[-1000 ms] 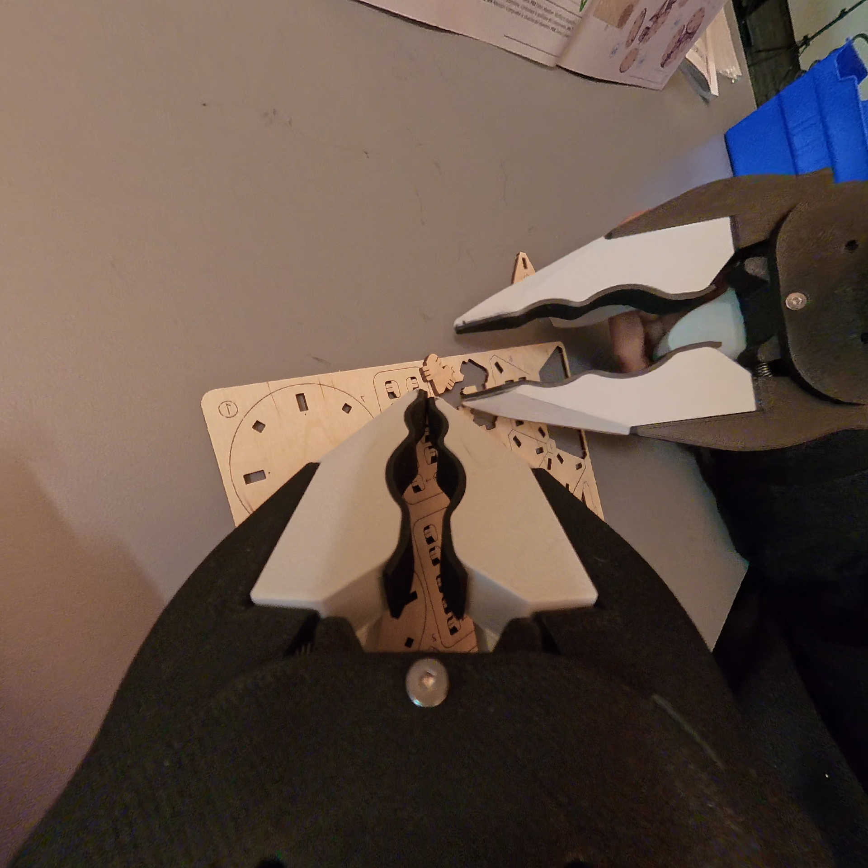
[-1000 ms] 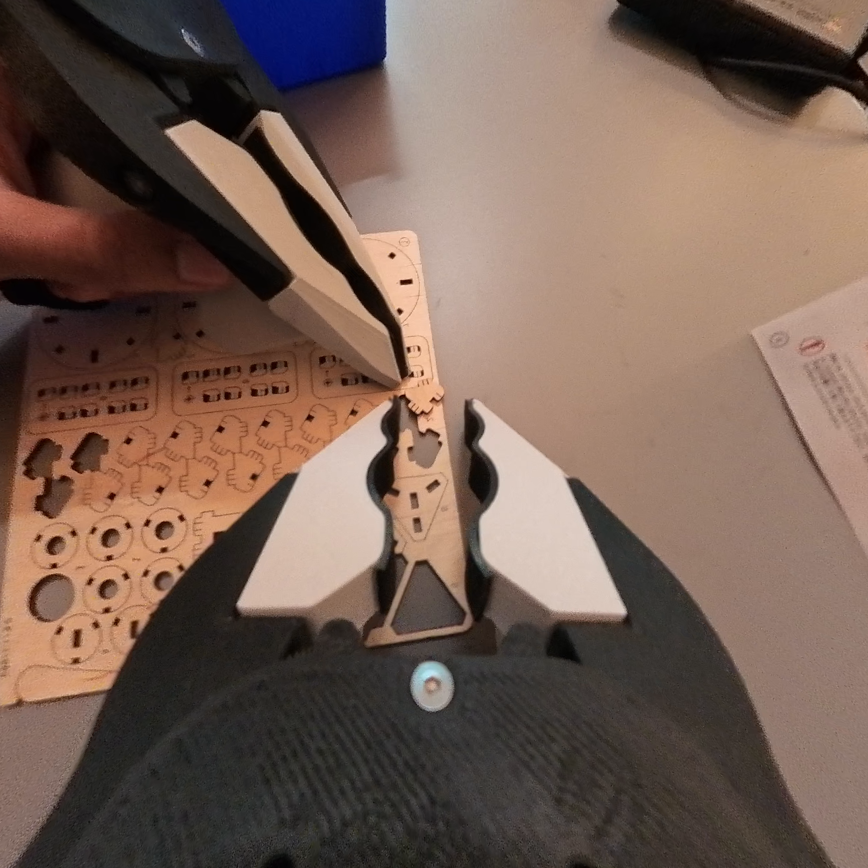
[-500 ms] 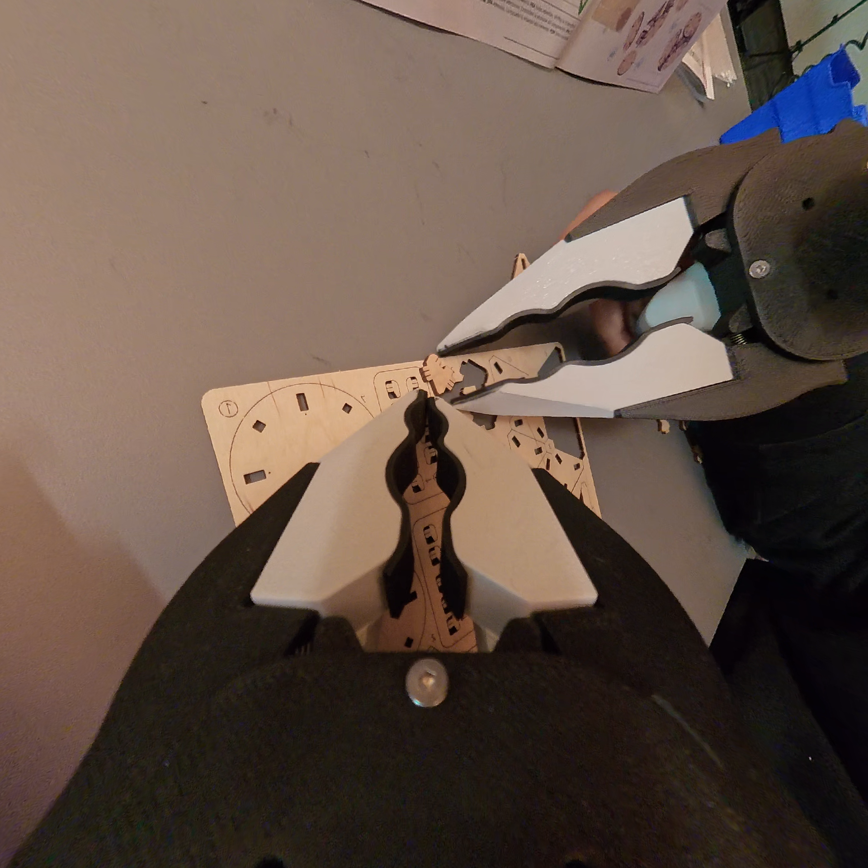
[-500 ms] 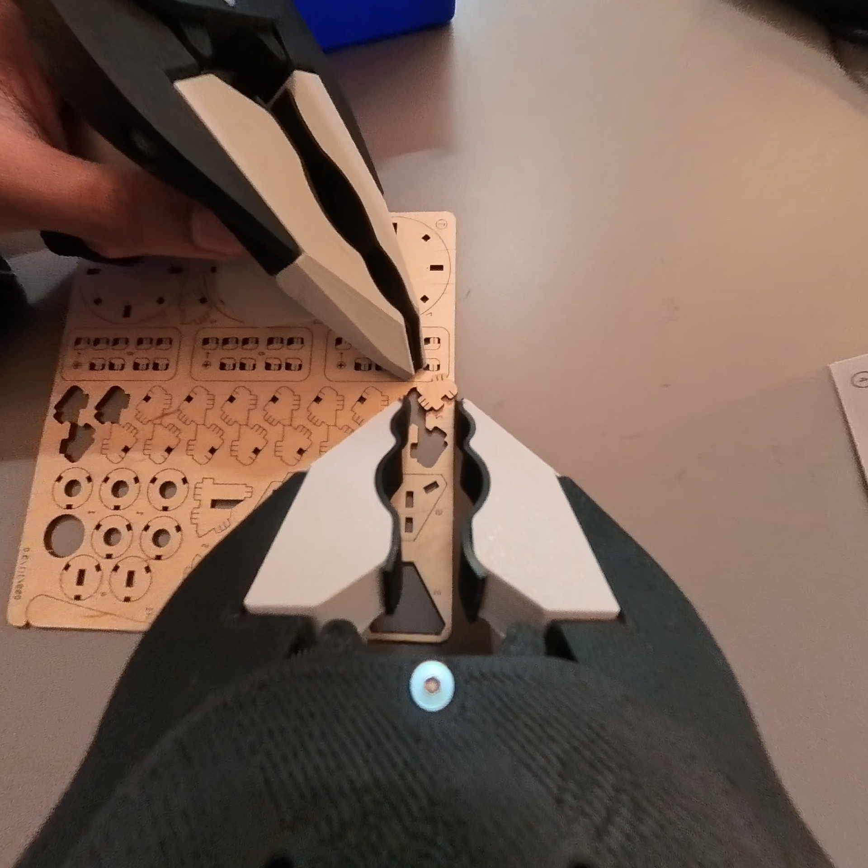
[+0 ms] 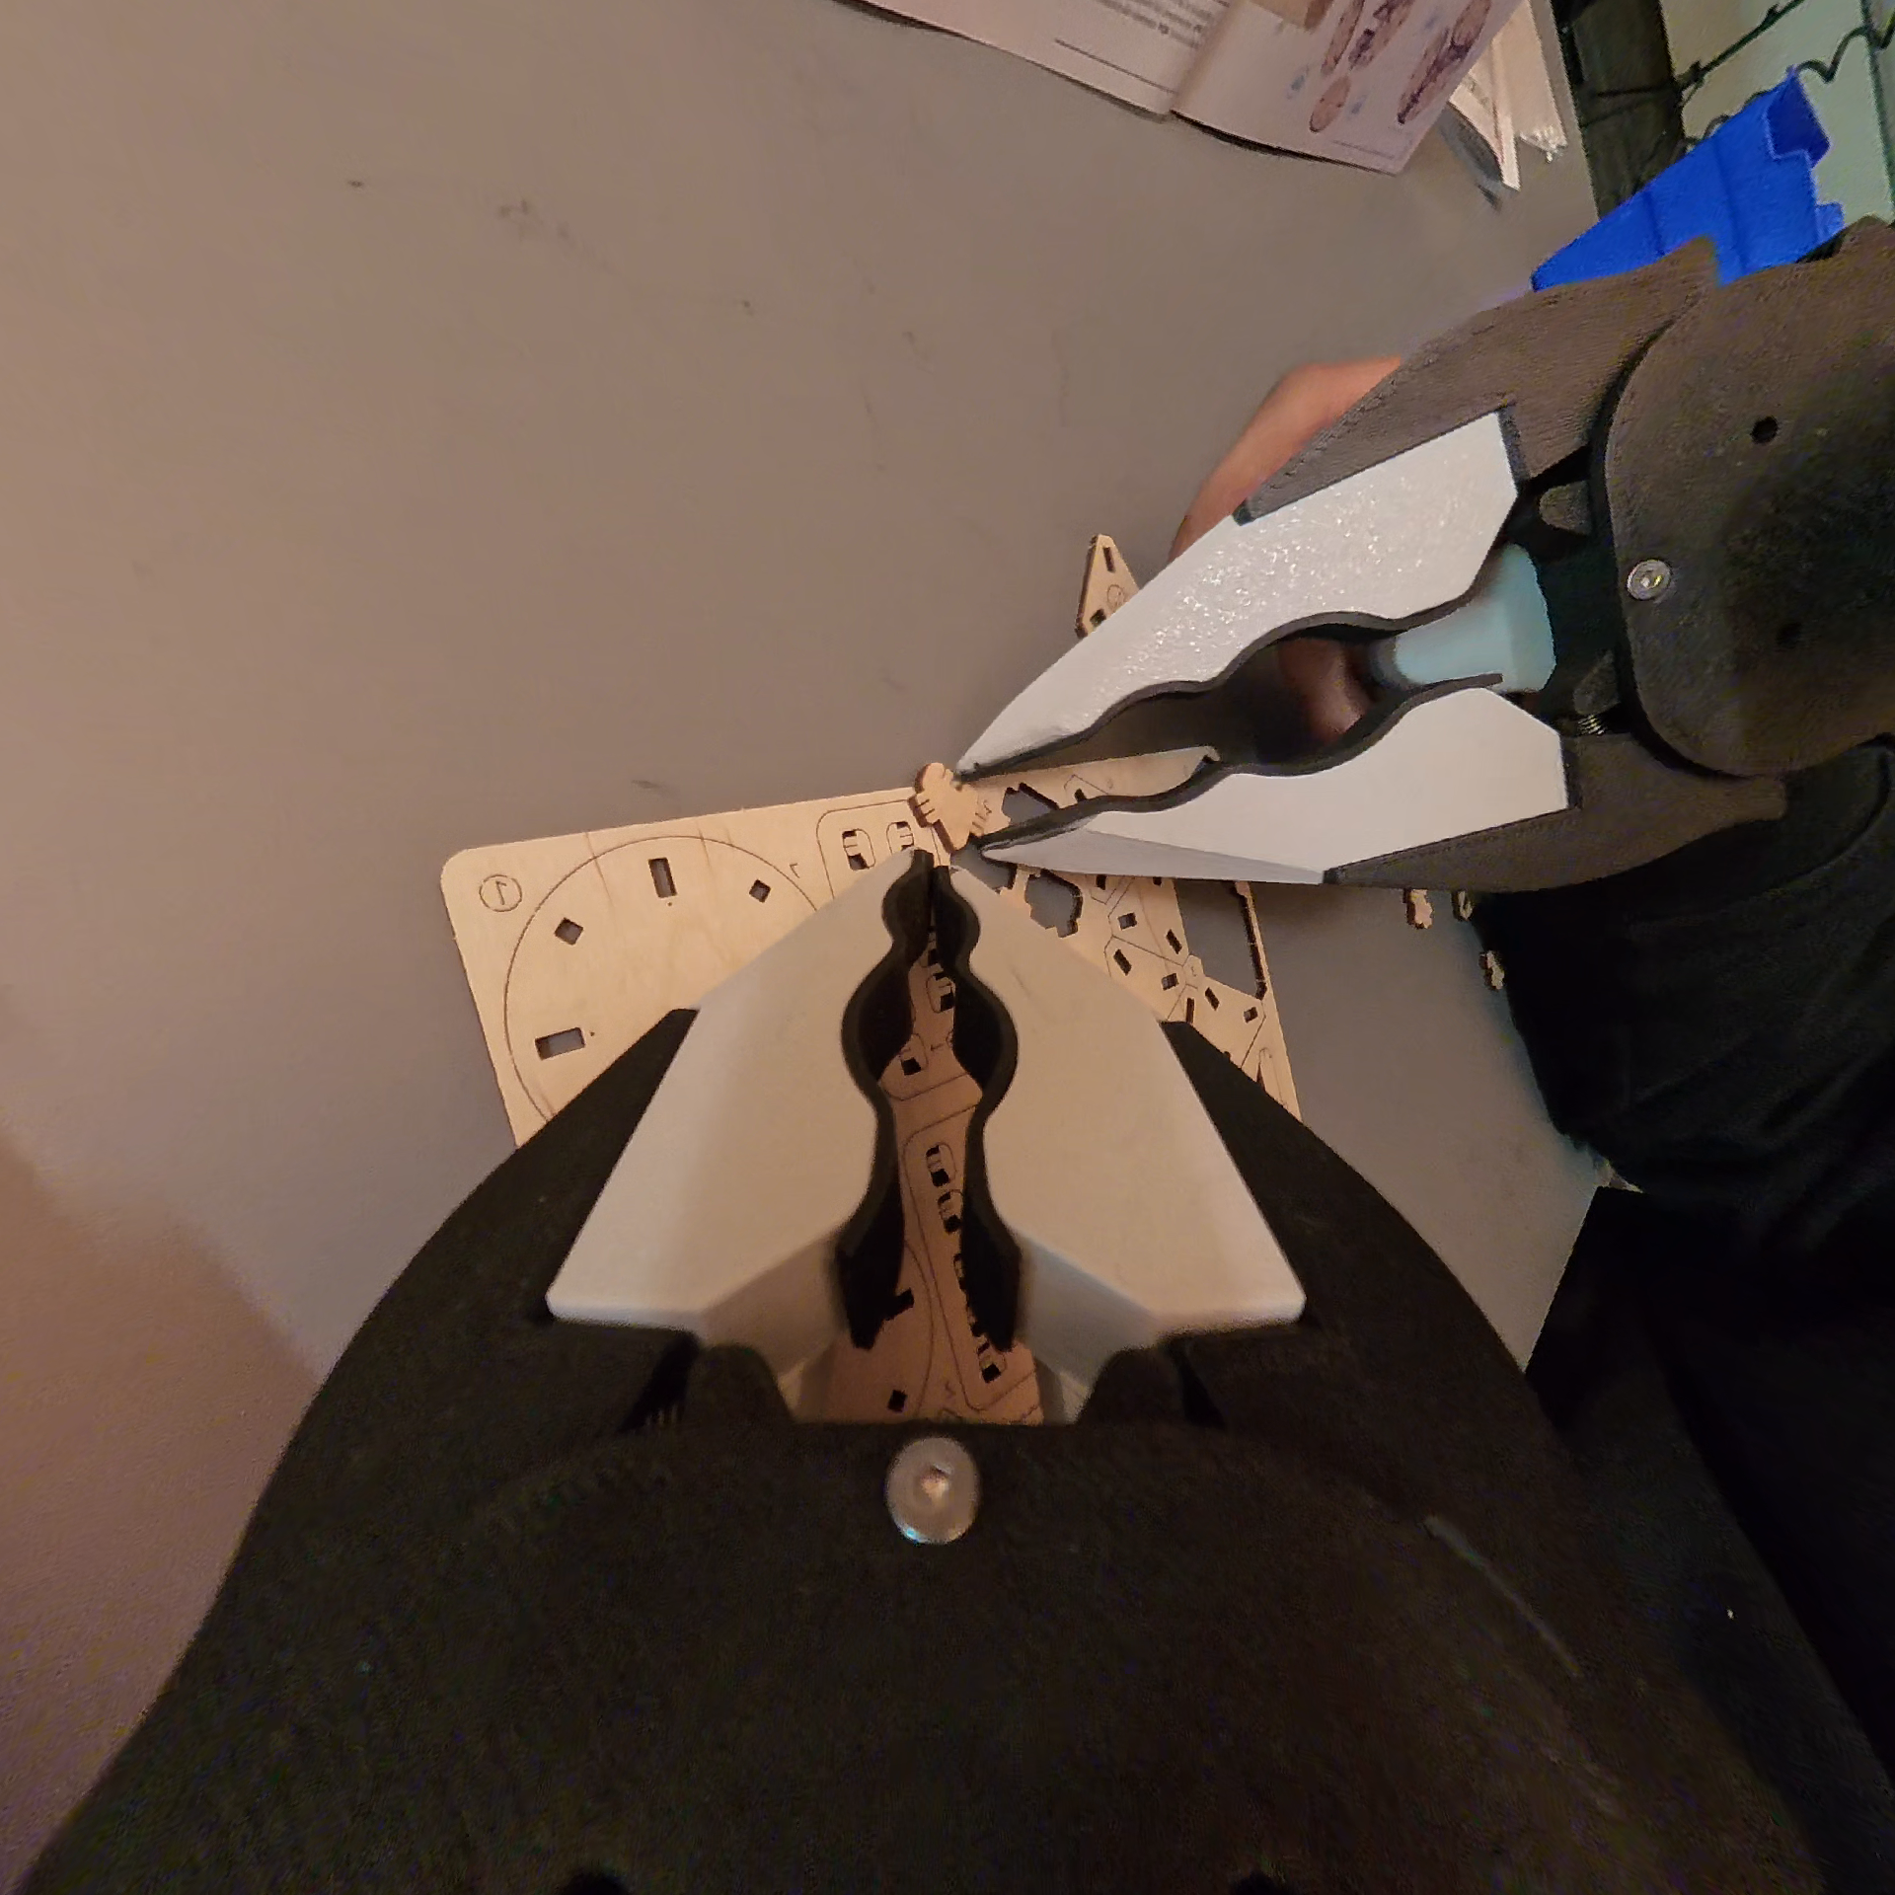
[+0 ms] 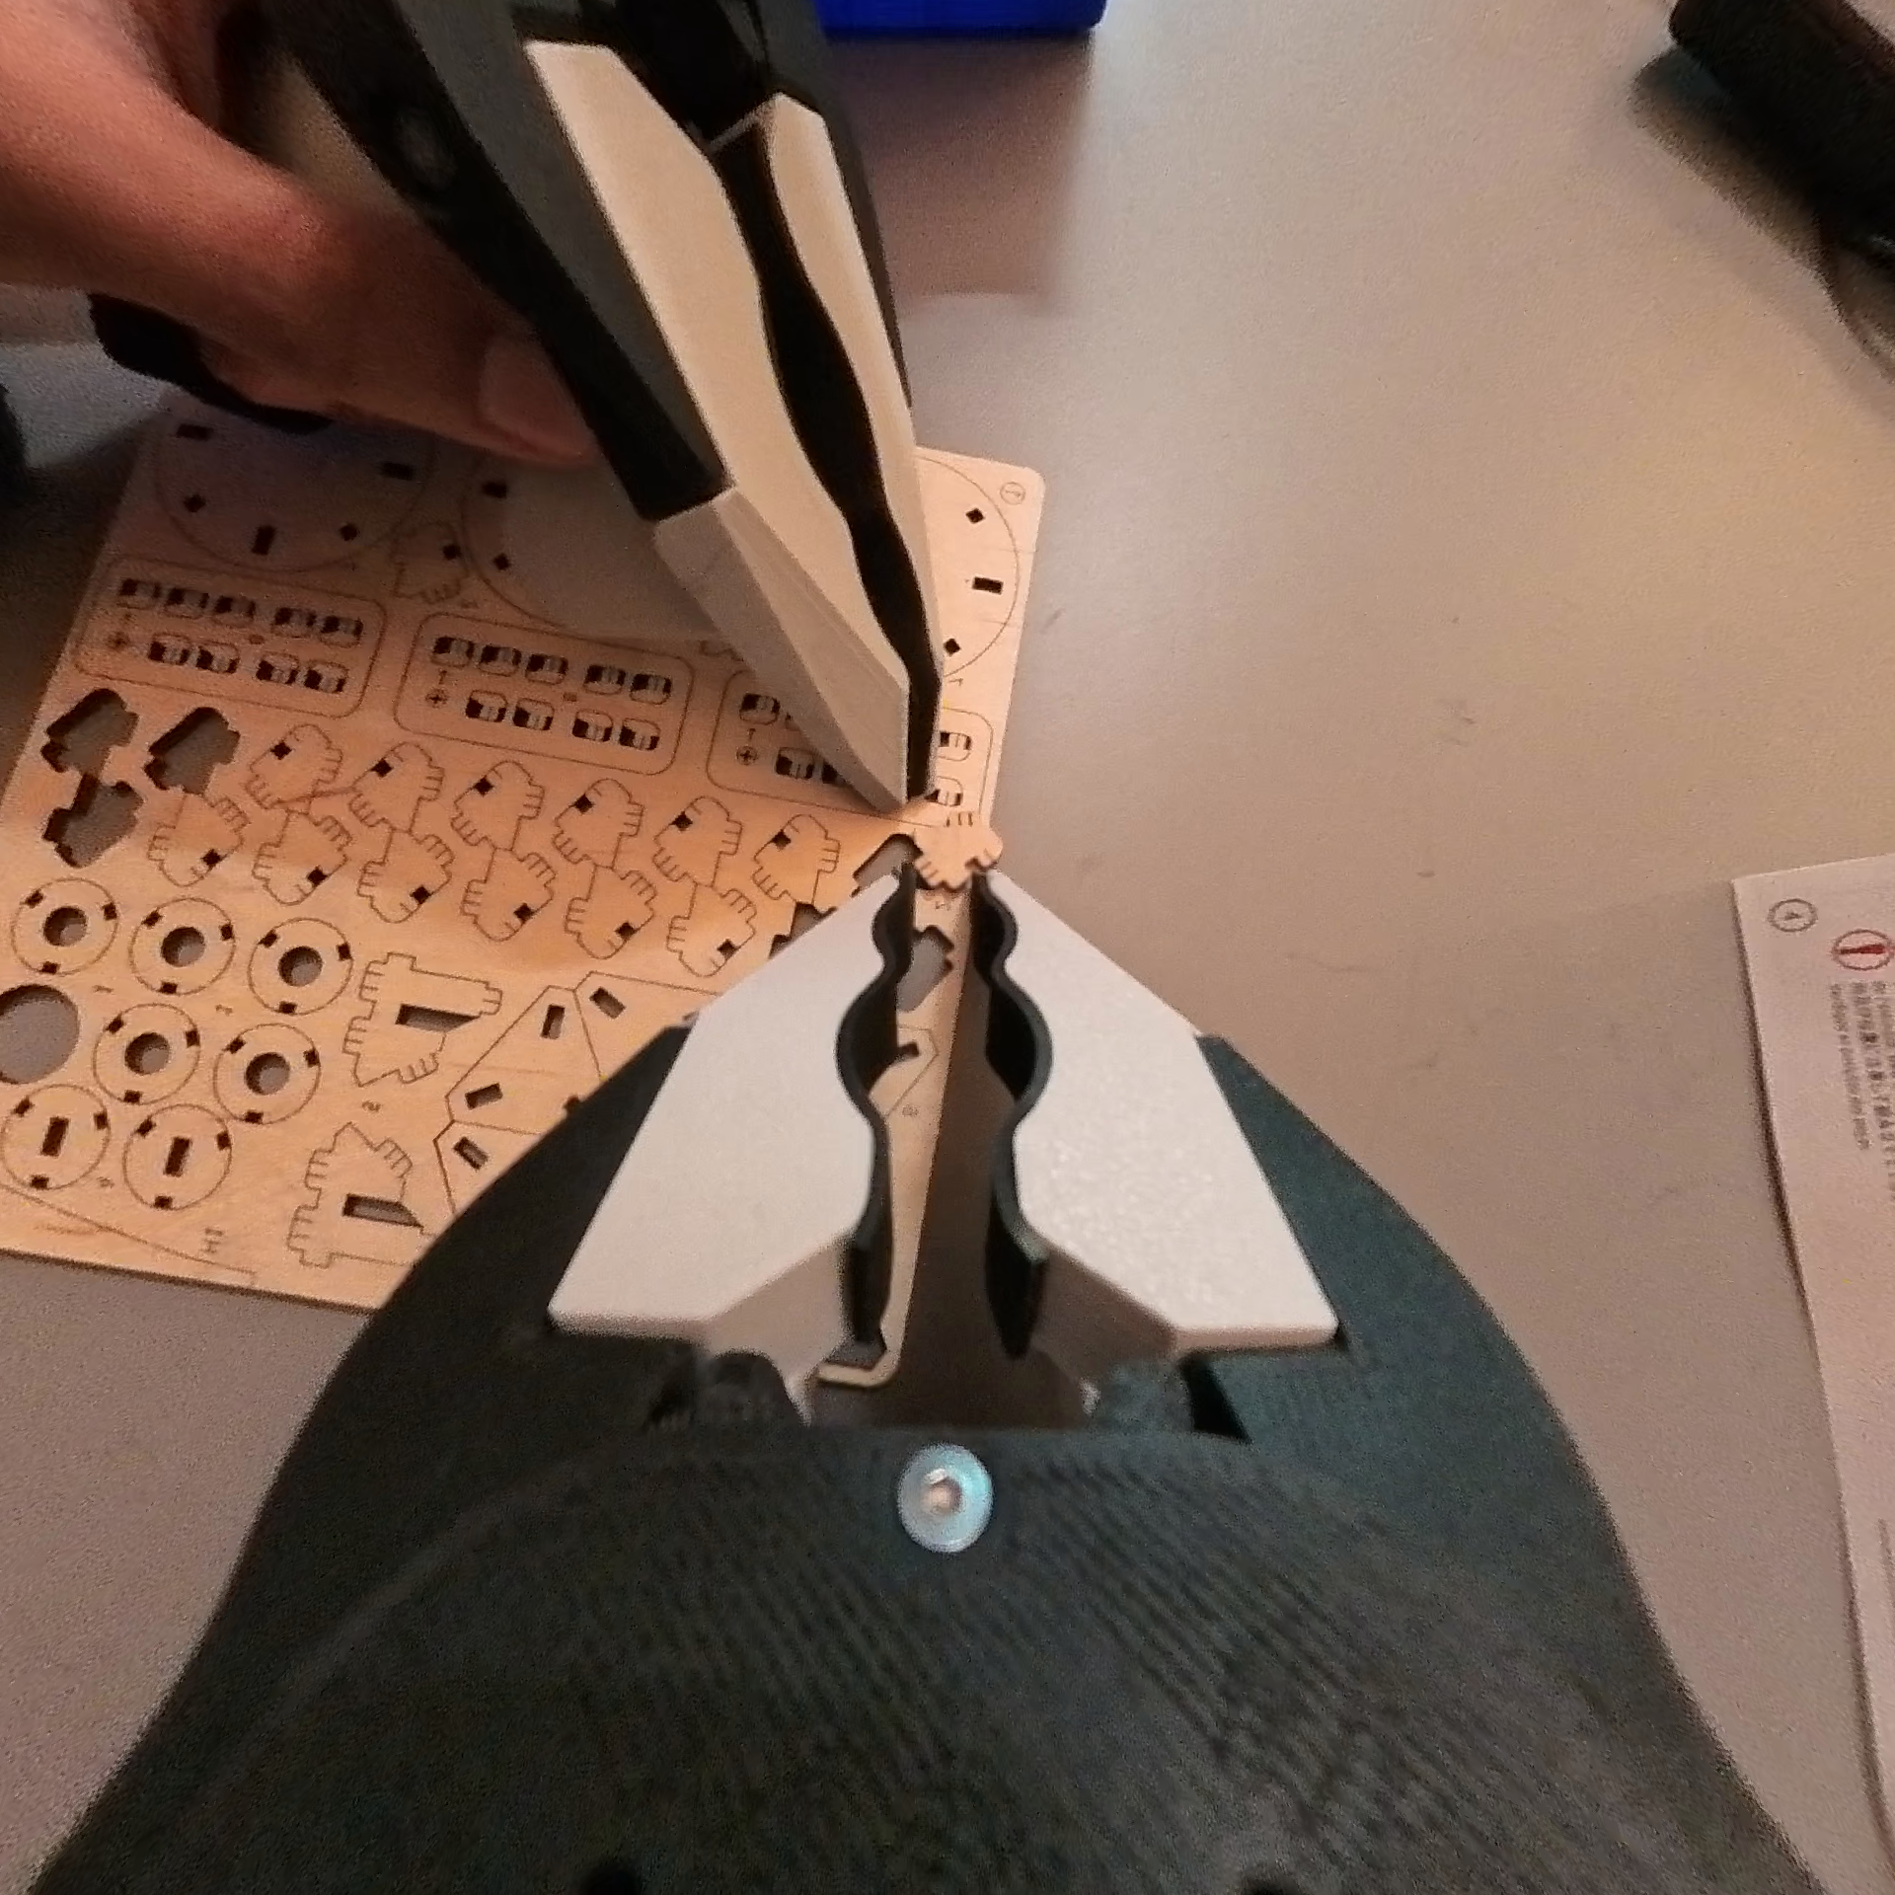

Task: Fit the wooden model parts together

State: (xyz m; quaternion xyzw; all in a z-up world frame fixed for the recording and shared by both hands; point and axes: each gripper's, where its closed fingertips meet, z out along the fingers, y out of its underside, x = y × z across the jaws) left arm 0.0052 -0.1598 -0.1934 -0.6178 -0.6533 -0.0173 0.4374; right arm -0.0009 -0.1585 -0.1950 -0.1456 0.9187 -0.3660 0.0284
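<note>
thin laser-cut wooden sheet (image 6: pixel 492 779) flat on grey table (image 5: pixel 513 410). left gripper (image 5: pixel 931 859) fingers together, tips pressing down on sheet's edge. right gripper (image 6: pixel 941 880) narrowly parted, tips closing on small notched wooden piece (image 6: pixel 959 853) at same edge. leaflet (image 6: pixel 1825 1046) right of sheet.

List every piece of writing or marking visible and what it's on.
Wooden sheet: a small circled engraved mark at its corner, not copied here.
Booklet: printed lines, too small to read.
Paper sheet: printed lines and a red sign, blurred.
</note>
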